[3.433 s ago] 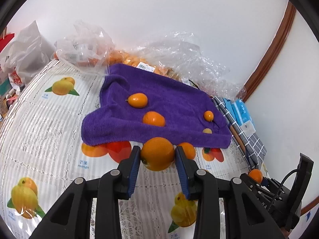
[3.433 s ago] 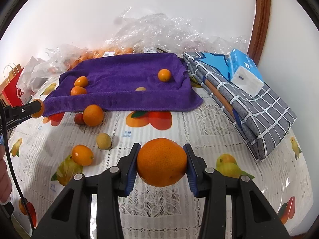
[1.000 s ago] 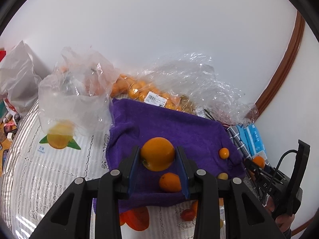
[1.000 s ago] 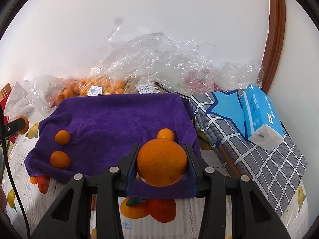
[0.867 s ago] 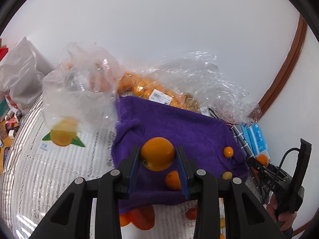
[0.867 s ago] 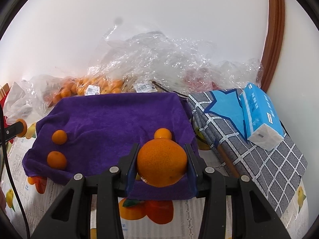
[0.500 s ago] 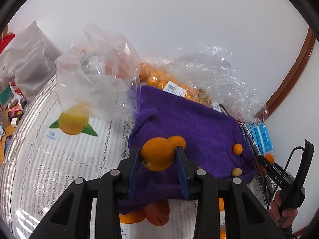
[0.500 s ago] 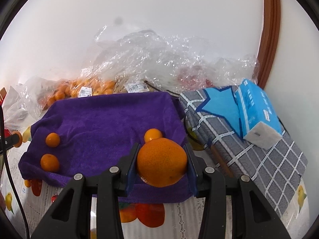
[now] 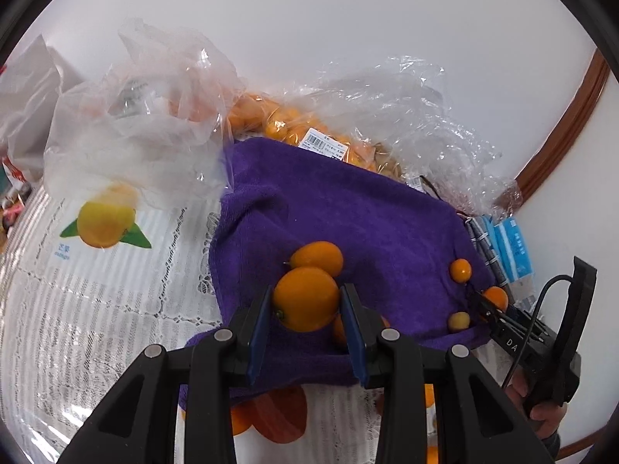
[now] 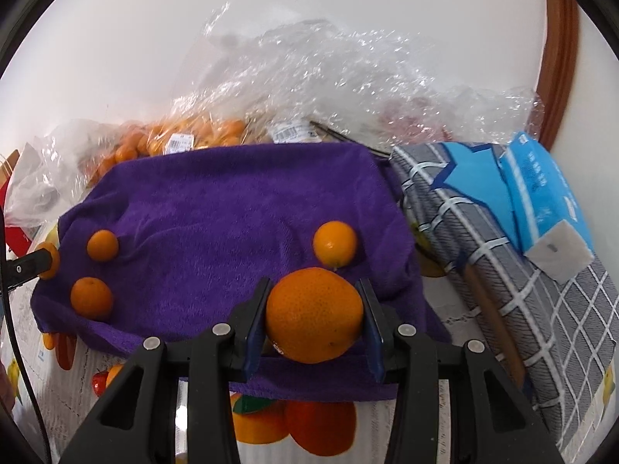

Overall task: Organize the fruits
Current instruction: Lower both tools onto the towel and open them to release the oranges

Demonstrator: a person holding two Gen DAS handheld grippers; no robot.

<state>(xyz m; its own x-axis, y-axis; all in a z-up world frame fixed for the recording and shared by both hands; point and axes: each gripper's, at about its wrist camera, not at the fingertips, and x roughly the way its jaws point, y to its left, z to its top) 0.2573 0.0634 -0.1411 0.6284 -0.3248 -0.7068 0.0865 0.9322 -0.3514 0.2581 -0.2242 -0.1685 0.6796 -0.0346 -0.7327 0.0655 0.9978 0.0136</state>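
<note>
Dimpled orange (image 10: 314, 315) (round) in right gripper (image 10: 313, 324).

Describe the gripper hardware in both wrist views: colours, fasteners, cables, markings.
Both grippers, left and right, have black plastic linkage arms with silver rivets and blue pads. In the left view, the right unit shows a black body, a black cable and white lettering "DA".

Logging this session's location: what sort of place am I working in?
Probably a home dining or kitchen table: a fruit-print lace tablecloth, shop-labelled plastic bags of oranges against the wall, and a tissue pack on folded bedding.
</note>
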